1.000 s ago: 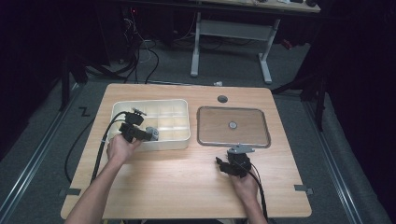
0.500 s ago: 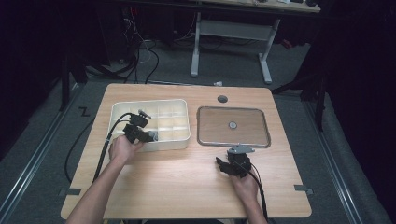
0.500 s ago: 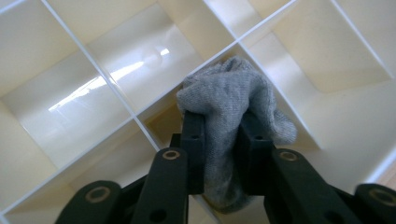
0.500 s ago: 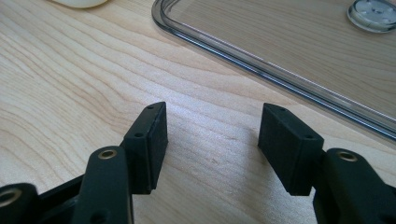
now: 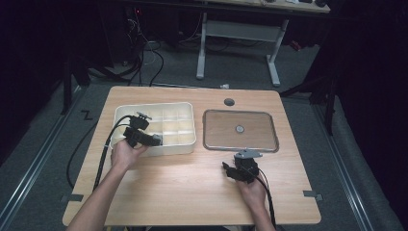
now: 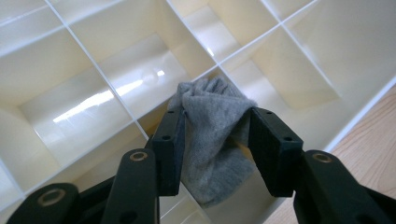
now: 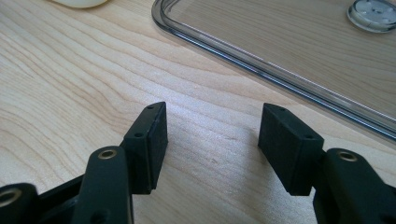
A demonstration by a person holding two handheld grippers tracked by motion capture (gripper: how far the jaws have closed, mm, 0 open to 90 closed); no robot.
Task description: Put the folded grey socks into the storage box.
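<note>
Now the left gripper (image 5: 156, 140) is over the front edge of the white divided box (image 5: 185, 107), held by the left hand (image 5: 124, 153) with the forearm coming from the lower left. Its fingers (image 6: 169, 144) have just been opening; a grey sock (image 6: 212, 140) hangs between them, over a compartment near the front wall of the box, and the pads seem no longer to press it. The right gripper (image 5: 239, 169) rests low on the wooden counter (image 5: 183, 183), just before the clear lid (image 5: 240, 130), with fingers (image 7: 149, 140) wide apart and holding nothing. Around the counter is a grey floor, cables and a dark room.
</note>
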